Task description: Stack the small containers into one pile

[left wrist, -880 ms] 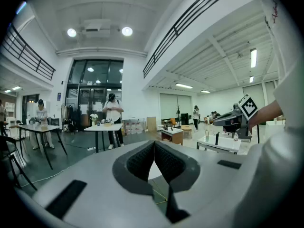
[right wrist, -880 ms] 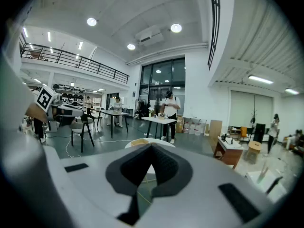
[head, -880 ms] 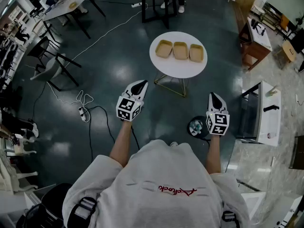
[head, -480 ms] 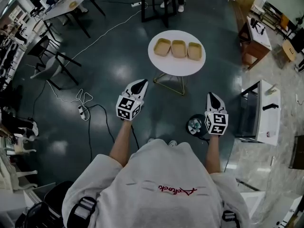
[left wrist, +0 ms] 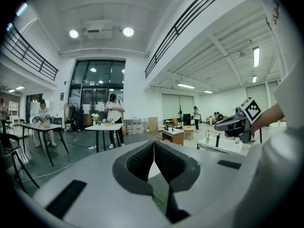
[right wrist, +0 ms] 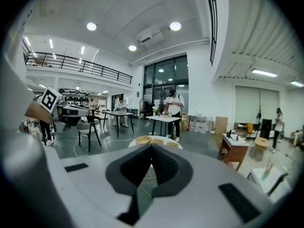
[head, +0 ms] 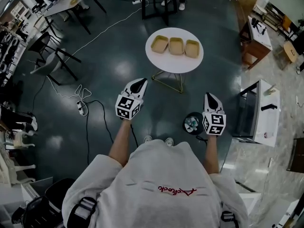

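Observation:
Three small tan containers stand in a row on a round white table ahead of me: a left one, a middle one and a right one. In the right gripper view the containers peek over my jaws. My left gripper is held above the floor, short of the table and to its left, shut and empty. My right gripper hangs at the table's near right, also shut with nothing in it.
A dark floor with a white cable and a power strip lies to my left. A round bin sits near my right gripper. A white cabinet stands to the right, black chairs and tables to the left. People stand at a far table.
The table with the three containers has slid slightly up and left in the head view. Both grippers hold nearly the same pose, and the right one has shifted slightly left.

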